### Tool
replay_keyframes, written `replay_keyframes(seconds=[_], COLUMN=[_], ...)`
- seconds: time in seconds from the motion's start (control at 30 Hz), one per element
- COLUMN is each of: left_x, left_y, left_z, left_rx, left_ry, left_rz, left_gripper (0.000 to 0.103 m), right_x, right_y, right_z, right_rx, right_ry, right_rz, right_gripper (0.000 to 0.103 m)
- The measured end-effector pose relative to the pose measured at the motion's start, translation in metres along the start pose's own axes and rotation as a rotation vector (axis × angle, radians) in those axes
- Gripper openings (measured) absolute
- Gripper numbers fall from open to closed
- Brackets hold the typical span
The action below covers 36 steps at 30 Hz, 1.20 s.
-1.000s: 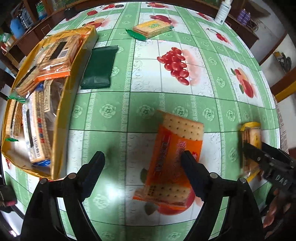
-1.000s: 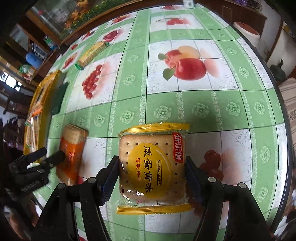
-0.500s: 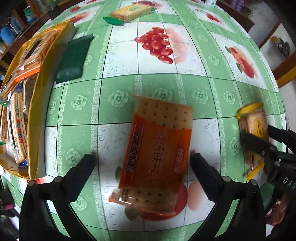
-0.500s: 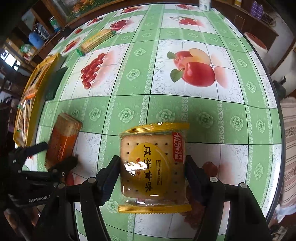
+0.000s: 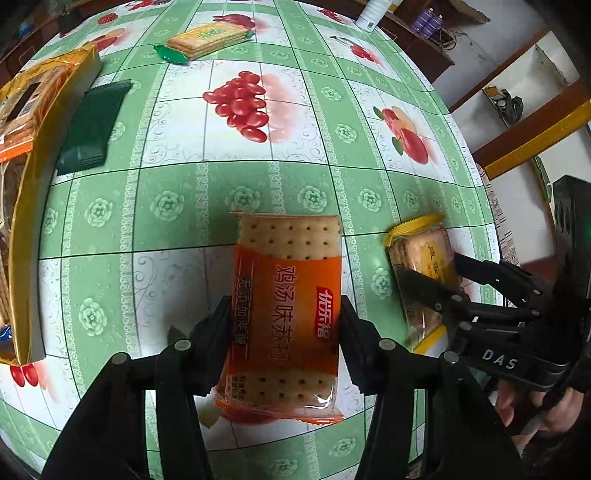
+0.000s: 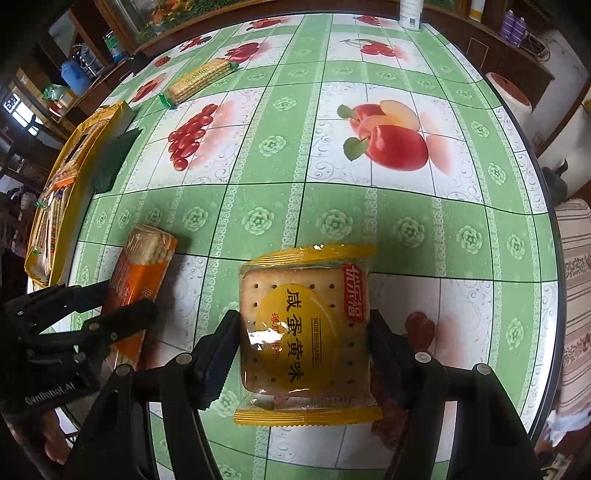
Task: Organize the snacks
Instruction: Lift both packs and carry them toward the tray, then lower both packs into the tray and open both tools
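An orange cracker pack [image 5: 286, 295] lies on the green fruit-print tablecloth [image 5: 280, 166]. My left gripper [image 5: 284, 310] points down over it. Its jaws are closing, and both pads touch the pack's long sides. To its right lies a yellow salted-egg cracker pack [image 6: 295, 295], with my right gripper [image 6: 303, 325] shut on its two sides, the jaws still closing a little. In the right wrist view the left gripper [image 6: 122, 299] and the orange cracker pack [image 6: 142, 266] show at the lower left. The left wrist view shows the right gripper [image 5: 432, 280] astride the yellow pack [image 5: 424, 247].
A yellow box [image 5: 33, 184] with several cracker packs stands at the table's left edge. A dark green packet [image 5: 92, 129] lies beside it. A long cracker pack with green ends [image 5: 207, 37] and a white bottle [image 5: 373, 14] are at the far side. The table's rim [image 6: 554, 258] is close on the right.
The left gripper came over the orange pack, spread wide, then closed onto its sides. The right gripper kept its hold on the yellow pack and stayed in place.
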State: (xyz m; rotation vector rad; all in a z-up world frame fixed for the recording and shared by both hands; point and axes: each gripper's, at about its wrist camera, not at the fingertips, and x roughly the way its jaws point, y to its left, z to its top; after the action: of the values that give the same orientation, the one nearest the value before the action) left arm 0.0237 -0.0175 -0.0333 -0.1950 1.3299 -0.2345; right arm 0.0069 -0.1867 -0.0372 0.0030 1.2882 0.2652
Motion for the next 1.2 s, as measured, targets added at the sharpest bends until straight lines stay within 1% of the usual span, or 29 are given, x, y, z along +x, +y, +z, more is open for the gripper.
replay_keyframes(seconds=[0.1, 0.2, 0.23, 0.33, 0.47, 0.57, 0.7, 0.87, 0.97, 1.07, 1.2], left_x=[-0.007, -0.017, -0.029, -0.041, -0.056, -0.078, -0.109, -0.147, -0.165, -0.175, -0.175], left_y=[-0.001, -0.002, 0.004, 0.006, 0.022, 0.046, 0.083, 0.135, 0.169, 0.202, 0.23], left_z=[-0.01, -0.015, -0.024, -0.03, -0.035, -0.04, -0.042, -0.042, -0.038, -0.03, -0.019], left_rx=[0.04, 0.057, 0.064, 0.081, 0.051, 0.009, -0.052, -0.139, -0.203, -0.265, -0.312], left_ry=[-0.028, -0.044, -0.053, -0.077, -0.1, -0.139, -0.204, -0.289, -0.323, -0.346, -0.361], left_rz=[0.031, 0.027, 0.026, 0.03, 0.019, 0.021, 0.048, 0.118, 0.153, 0.193, 0.245], left_gripper=[0.052, 0.052, 0.052, 0.052, 0.052, 0.052, 0.052, 0.052, 0.052, 0.052, 0.052], right_x=[-0.005, -0.011, -0.013, -0.017, -0.02, -0.024, -0.03, -0.035, -0.038, -0.038, -0.029], right_y=[0.004, 0.013, 0.018, 0.032, 0.056, 0.08, 0.116, 0.17, 0.206, 0.24, 0.275], right_z=[-0.001, 0.001, 0.002, 0.005, 0.008, 0.013, 0.026, 0.046, 0.06, 0.078, 0.097], right_rx=[0.008, -0.005, -0.013, -0.035, -0.077, -0.115, -0.161, -0.231, -0.275, -0.295, -0.304], right_ry=[-0.009, -0.018, -0.02, -0.023, -0.016, -0.025, -0.037, -0.056, -0.076, -0.107, -0.143], right_rz=[0.01, 0.02, 0.024, 0.031, 0.052, 0.071, 0.112, 0.168, 0.197, 0.229, 0.249], right_gripper=[0.069, 0.069, 0.069, 0.069, 0.069, 0.069, 0.069, 0.069, 0.069, 0.069, 0.069])
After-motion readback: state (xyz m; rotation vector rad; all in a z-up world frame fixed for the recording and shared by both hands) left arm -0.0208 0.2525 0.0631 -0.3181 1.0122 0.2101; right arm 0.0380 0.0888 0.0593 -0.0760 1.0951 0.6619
